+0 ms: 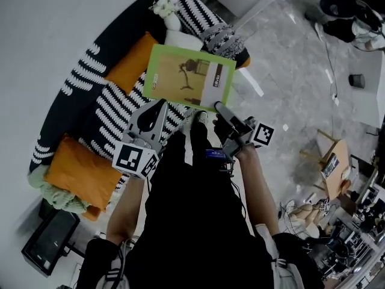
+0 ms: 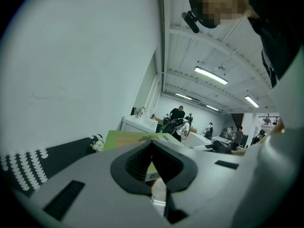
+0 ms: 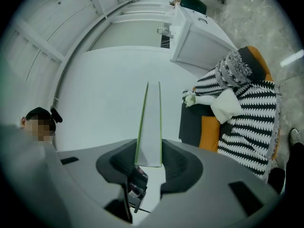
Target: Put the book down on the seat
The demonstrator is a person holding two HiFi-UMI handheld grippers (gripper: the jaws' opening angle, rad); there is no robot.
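Head view: the book (image 1: 189, 77) hangs face up above the striped seat (image 1: 114, 122), the right gripper (image 1: 221, 108) at its near corner, the left gripper (image 1: 161, 106) at its near edge. Left gripper view: those jaws look drawn together, though I can't tell whether they nip the cover. Right gripper view: jaws clamp the book edge-on. I'd lower it level, clear of the cushion (image 1: 129, 65), before letting go.

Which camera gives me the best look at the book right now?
The head view: the book shows its whole green cover, gripped at one edge by the right gripper. The right gripper view shows it only edge-on between the jaws; the left gripper view catches just a foreshortened green strip.
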